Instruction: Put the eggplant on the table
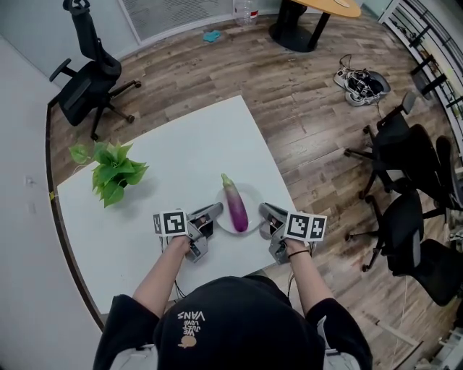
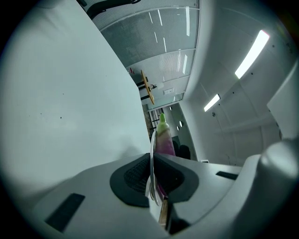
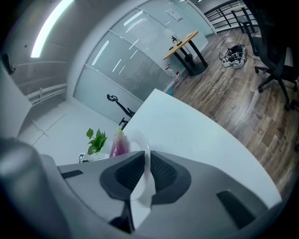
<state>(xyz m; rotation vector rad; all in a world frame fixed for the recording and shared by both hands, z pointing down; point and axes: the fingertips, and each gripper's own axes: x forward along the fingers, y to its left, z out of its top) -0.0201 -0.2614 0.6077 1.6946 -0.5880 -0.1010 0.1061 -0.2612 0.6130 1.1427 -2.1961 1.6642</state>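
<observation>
A purple eggplant point(image 1: 235, 203) with a green stem lies on a small white plate point(image 1: 251, 194) over the near part of the white table point(image 1: 188, 155). My left gripper point(image 1: 215, 212) is shut on the plate's left rim, and my right gripper point(image 1: 265, 212) is shut on its right rim. In the left gripper view the plate's edge point(image 2: 151, 158) runs between the dark pads point(image 2: 131, 177), with the eggplant point(image 2: 163, 140) beyond. From the right gripper view, the rim point(image 3: 145, 175) is pinched between the pads point(image 3: 128, 172), and the eggplant point(image 3: 119, 144) shows past it.
A green potted plant point(image 1: 111, 170) stands on the table's left side. Black office chairs point(image 1: 90, 76) point(image 1: 405, 209) stand on the wooden floor around the table. A round wooden table point(image 1: 325, 7) is at the far back.
</observation>
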